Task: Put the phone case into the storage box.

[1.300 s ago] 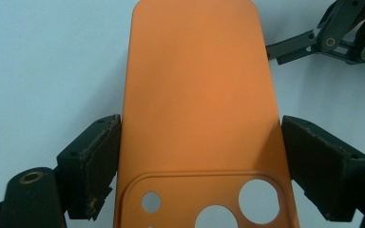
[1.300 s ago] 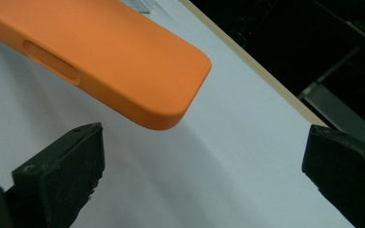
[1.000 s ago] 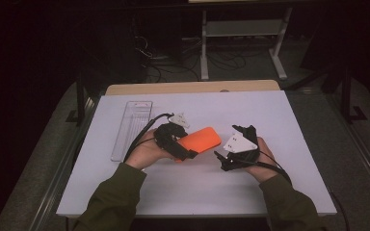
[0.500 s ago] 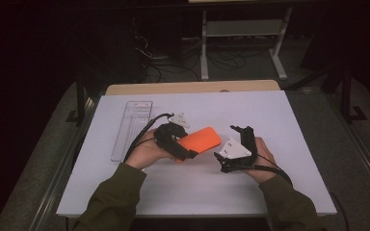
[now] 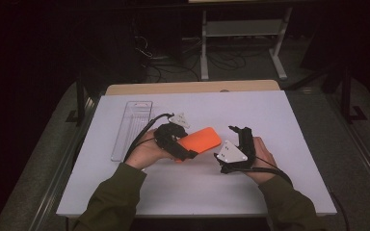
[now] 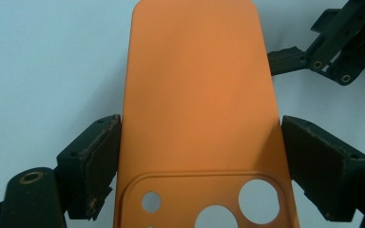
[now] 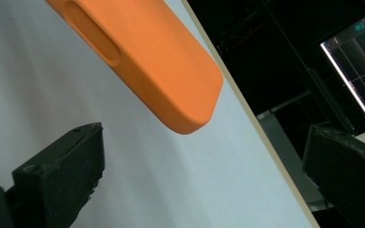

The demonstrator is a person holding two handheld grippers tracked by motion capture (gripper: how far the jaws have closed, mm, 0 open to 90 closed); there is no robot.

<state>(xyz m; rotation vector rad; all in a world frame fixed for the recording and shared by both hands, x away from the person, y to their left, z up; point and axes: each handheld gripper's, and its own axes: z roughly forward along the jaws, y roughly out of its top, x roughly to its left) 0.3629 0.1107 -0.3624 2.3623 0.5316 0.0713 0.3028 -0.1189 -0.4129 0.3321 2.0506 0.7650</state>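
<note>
One orange phone case [image 5: 200,140], one clear plastic tray [image 5: 131,126], two handheld grippers, left [image 5: 189,155] and right [image 5: 235,133], on one white table [image 5: 289,120].

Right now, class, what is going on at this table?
A person works with a gripper in each hand. The left gripper is shut on an orange phone case, clamping its long edges near the camera cut-outs and holding it above the white table. The right gripper is open beside the case's free end. A clear plastic tray lies apart.
</note>
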